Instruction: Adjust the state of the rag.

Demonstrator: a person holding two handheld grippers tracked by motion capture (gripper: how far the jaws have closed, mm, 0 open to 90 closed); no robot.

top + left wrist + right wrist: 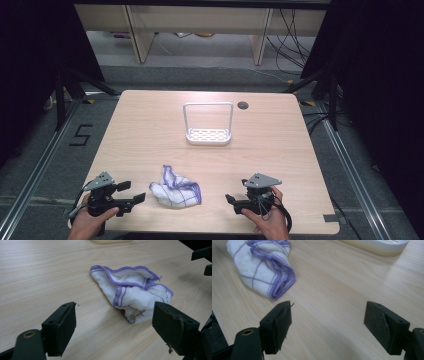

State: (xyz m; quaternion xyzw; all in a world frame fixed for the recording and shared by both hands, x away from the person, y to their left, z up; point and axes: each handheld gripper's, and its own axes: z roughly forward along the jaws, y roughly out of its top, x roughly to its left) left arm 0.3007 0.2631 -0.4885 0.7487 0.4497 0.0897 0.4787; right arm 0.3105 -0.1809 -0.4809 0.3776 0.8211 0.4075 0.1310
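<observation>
Black jaws of the left gripper [131,192] stand wide and empty just left of the crumpled white cloth [176,192] lying on the wooden table [150,125] between both tools. Soft, light and limp, it should pinch best at its purple-hemmed edge. Further right, the right gripper [229,199] also gapes, holding nothing.

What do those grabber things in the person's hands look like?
Each hand holds a black tool. The left gripper and right gripper both carry a grey three-cornered plate on top and two flat black jaws with square pads. A black cable loops from the right one. No sleeves show at the wrists.
</observation>
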